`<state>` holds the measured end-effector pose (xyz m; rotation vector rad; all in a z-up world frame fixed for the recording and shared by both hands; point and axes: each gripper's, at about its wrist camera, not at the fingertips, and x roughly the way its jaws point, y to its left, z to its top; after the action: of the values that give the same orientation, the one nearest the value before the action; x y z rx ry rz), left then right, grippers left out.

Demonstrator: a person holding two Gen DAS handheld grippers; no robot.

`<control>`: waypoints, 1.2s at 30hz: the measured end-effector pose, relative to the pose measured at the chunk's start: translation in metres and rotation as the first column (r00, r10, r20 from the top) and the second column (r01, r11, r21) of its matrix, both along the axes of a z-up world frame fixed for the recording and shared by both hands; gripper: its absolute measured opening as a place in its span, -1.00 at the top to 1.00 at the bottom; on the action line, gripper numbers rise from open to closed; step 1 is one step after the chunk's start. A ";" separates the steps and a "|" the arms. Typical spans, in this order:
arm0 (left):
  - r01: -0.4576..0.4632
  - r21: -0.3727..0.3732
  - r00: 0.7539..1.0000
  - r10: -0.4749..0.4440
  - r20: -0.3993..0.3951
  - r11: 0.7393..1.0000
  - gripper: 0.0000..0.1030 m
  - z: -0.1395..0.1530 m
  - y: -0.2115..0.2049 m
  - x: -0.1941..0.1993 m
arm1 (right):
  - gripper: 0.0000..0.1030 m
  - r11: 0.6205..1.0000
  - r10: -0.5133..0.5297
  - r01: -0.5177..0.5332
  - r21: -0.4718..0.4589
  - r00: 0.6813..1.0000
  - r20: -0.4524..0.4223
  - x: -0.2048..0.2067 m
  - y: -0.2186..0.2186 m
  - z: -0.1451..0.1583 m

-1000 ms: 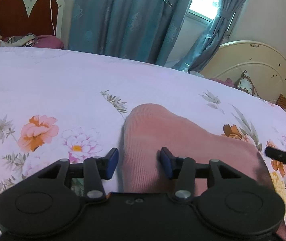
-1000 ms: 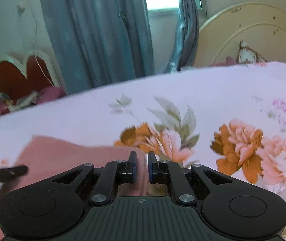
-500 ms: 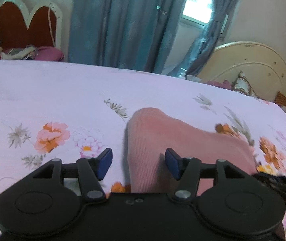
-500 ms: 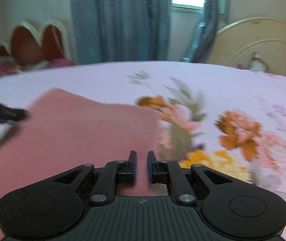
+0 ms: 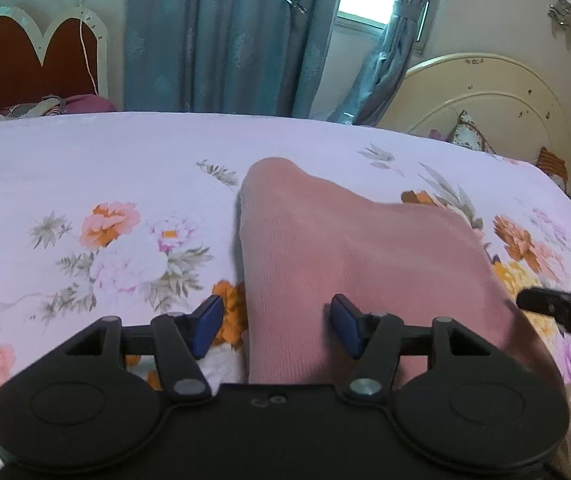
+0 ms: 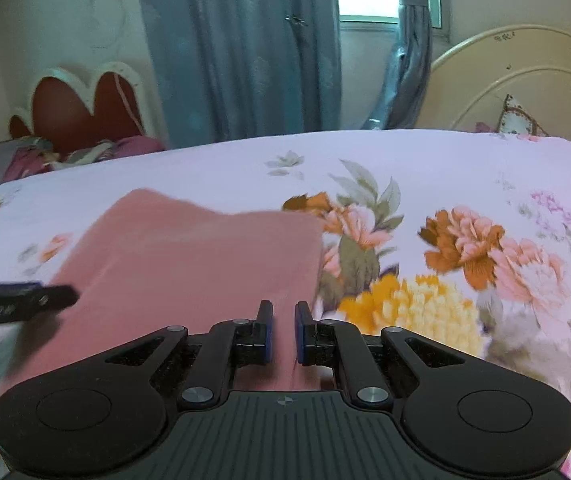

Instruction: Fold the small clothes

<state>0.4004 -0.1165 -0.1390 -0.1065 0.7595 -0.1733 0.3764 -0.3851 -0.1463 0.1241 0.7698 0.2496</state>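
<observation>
The pink ribbed garment [image 5: 349, 248] lies on the floral bedsheet [image 5: 85, 168], partly lifted, its near edge running under both tools. The right gripper [image 6: 284, 332] has its jaws pressed nearly together on the cloth's near right edge, pinching it. The left gripper [image 5: 277, 326] is spread wide, its blue pads [image 5: 207, 326] straddling the garment's left border without gripping. With only one side held, I judge the main risk is a skewed fold: pulling from the right alone could drag the cloth sideways and bunch it, or the thin edge could slip free of the narrow pinch. Teal curtains [image 5: 221, 36] hang behind the bed.
</observation>
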 end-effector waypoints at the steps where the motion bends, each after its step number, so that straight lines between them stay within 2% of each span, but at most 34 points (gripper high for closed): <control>1: 0.003 0.004 1.000 -0.003 -0.001 1.000 -0.17 -0.002 0.000 -0.003 | 0.83 1.000 0.004 -0.004 -0.003 1.000 -0.009 -0.009 0.000 -0.002; 5: 0.000 0.007 1.000 0.000 -0.009 1.000 -0.20 -0.007 -0.001 -0.005 | 0.83 1.000 -0.002 0.001 -0.018 0.999 -0.051 -0.033 0.001 -0.015; 8: 0.011 0.020 1.000 -0.010 -0.021 1.000 -0.20 -0.010 -0.004 -0.002 | 0.82 0.999 -0.040 0.042 0.027 0.996 -0.077 -0.040 -0.006 -0.023; 13: 0.022 0.032 0.999 -0.021 -0.035 0.999 -0.21 -0.008 -0.005 0.001 | 0.80 0.997 -0.054 0.059 0.059 0.996 -0.073 -0.054 -0.006 -0.004; 17: 0.043 0.036 0.999 -0.041 -0.035 0.998 -0.25 -0.009 -0.002 0.002 | 0.79 0.996 -0.077 0.081 0.033 0.993 -0.093 -0.075 -0.003 -0.005; 18: 0.050 0.039 0.998 -0.049 -0.033 0.998 -0.25 -0.009 -0.002 0.002 | 0.78 0.996 -0.086 0.089 0.028 0.991 -0.098 -0.079 -0.001 -0.005; 21: 0.071 0.039 0.997 -0.069 -0.035 0.997 -0.25 -0.009 -0.001 0.002 | 0.48 0.992 -0.124 0.126 0.010 0.986 -0.115 -0.087 0.003 -0.007; 24: 0.092 0.037 0.995 -0.091 -0.036 0.995 -0.25 -0.009 0.000 0.004 | 0.49 0.987 -0.159 0.162 0.004 0.973 -0.165 -0.092 0.006 -0.017; 26: 0.111 0.038 0.993 -0.109 -0.035 0.993 -0.26 -0.009 0.002 0.005 | 0.67 0.975 -0.198 0.212 0.064 0.963 -0.184 -0.095 0.000 -0.019; 29: 0.129 0.030 0.991 -0.127 -0.041 0.991 -0.32 -0.009 0.005 0.007 | 0.89 0.962 -0.240 0.259 0.089 0.954 -0.182 -0.097 -0.004 -0.013; 32: 0.121 0.004 0.991 -0.121 -0.065 0.993 -0.46 -0.010 0.010 0.011 | 0.88 0.945 -0.270 0.305 0.122 0.932 -0.241 -0.094 -0.012 -0.018; 33: 0.120 -0.004 0.990 -0.120 -0.072 0.993 -0.48 -0.010 0.012 0.012 | 0.88 0.945 -0.276 0.307 0.111 0.933 -0.231 -0.095 -0.011 -0.013; 35: 0.115 -0.011 0.990 -0.116 -0.081 0.993 -0.52 -0.010 0.014 0.014 | 0.77 0.948 -0.284 0.305 0.087 0.940 -0.189 -0.096 -0.009 0.001; 36: 0.113 -0.014 0.990 -0.114 -0.085 0.993 -0.55 -0.010 0.015 0.014 | 0.47 0.950 -0.280 0.298 0.087 0.944 -0.176 -0.095 -0.008 0.007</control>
<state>0.4149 -0.1019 -0.1487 -0.0800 0.8510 -0.2821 0.2814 -0.3936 -0.1396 0.3658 0.8873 0.0017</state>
